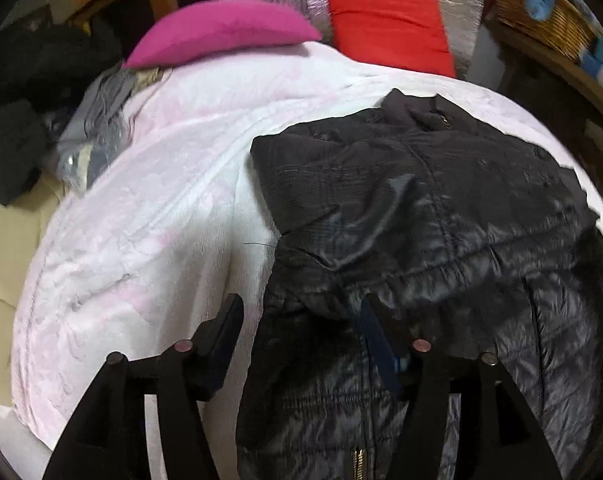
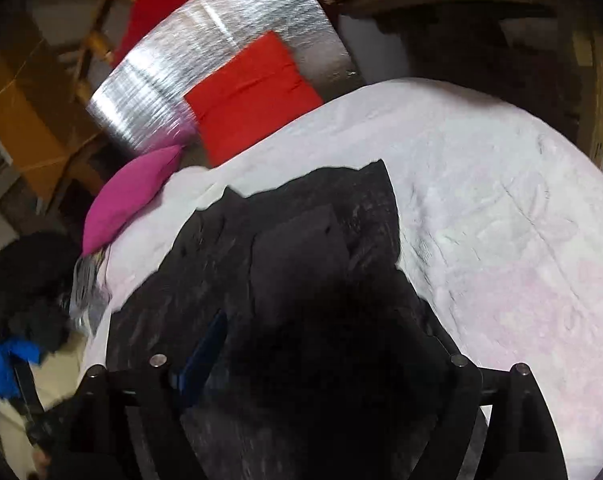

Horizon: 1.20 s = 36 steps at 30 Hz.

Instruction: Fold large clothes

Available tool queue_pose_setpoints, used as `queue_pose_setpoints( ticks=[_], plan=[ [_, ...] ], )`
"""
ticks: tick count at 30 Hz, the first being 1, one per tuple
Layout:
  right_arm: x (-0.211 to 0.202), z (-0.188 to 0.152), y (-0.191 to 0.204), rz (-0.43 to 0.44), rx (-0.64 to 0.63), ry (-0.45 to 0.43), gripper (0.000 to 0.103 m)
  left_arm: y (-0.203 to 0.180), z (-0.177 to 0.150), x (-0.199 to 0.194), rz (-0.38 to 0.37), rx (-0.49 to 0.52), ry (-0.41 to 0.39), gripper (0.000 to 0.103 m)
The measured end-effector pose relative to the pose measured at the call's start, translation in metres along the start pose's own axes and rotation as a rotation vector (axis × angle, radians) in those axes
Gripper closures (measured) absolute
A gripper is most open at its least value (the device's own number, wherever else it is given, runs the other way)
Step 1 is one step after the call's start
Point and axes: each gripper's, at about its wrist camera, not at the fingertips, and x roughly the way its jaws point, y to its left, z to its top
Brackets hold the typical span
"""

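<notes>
Right, your left tongs [image 1: 301, 320] stand wide apart, fingers straddling the near edge of the black puffer jacket [image 1: 429, 216], nothing pinched. Your right tongs [image 2: 313, 344] also look apart, with jacket fabric bunched between the fingers; whether they actually bite on it you cannot tell, the frame is blurred and dark there.

Jacket lies spread on the pale pink bed cover [image 1: 141, 208], collar away from you, zip down the middle, near hem under the tongs. It is quilted, shiny shell: judge it light, soft, puffy and slippery, likely to spring back and slide out of a shallow pinch. Take it at a seam, hem or zip edge, deep in the fingers, not on a smooth panel.

Counts: one jacket, two tongs. Beyond it one magenta cushion [image 1: 225, 28], one red cushion [image 1: 389, 28], one silver foil sheet [image 2: 205, 68] behind them. One heap of dark clothes [image 1: 25, 92] off the left side, one wicker basket [image 1: 549, 20] upper right.
</notes>
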Motion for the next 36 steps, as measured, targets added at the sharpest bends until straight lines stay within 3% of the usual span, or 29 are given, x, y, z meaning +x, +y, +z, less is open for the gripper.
queue_pose_setpoints(
  ticks=[4,6,11,14,17,18,23,26,30,36],
  plan=[
    [-0.011,-0.01,0.0,-0.009,-0.038,-0.025,0.02,-0.007,0.004,0.019,0.024,-0.02,0.047,0.04],
    [-0.012,-0.006,0.002,-0.001,-0.047,-0.042,0.034,-0.008,0.008,0.03,0.033,-0.042,0.06,0.04],
    [0.009,0.025,0.029,-0.027,-0.087,-0.066,0.036,-0.016,0.007,0.05,0.049,-0.027,0.104,0.04],
    [0.048,0.039,0.03,-0.052,-0.061,0.009,0.036,-0.017,0.005,0.052,0.045,-0.026,0.099,0.04],
    [0.101,0.031,0.017,-0.135,-0.048,0.219,0.035,-0.015,0.004,0.055,0.041,-0.023,0.104,0.038],
    [0.102,0.028,0.016,-0.131,-0.06,0.208,0.035,-0.014,0.005,0.055,0.035,-0.027,0.109,0.038],
    [0.059,0.022,0.008,-0.038,-0.024,0.118,0.035,-0.01,0.002,0.041,0.026,-0.005,0.098,0.038],
    [0.019,0.011,-0.001,0.011,-0.041,0.105,0.035,-0.009,-0.012,0.013,-0.002,0.03,0.045,0.038],
    [-0.033,-0.015,-0.013,0.055,-0.077,0.105,0.034,-0.001,-0.044,-0.034,-0.044,0.076,-0.03,0.038],
    [-0.107,-0.064,-0.058,0.106,-0.026,0.114,0.027,0.018,-0.108,-0.081,-0.119,0.079,-0.027,0.037]
  ],
)
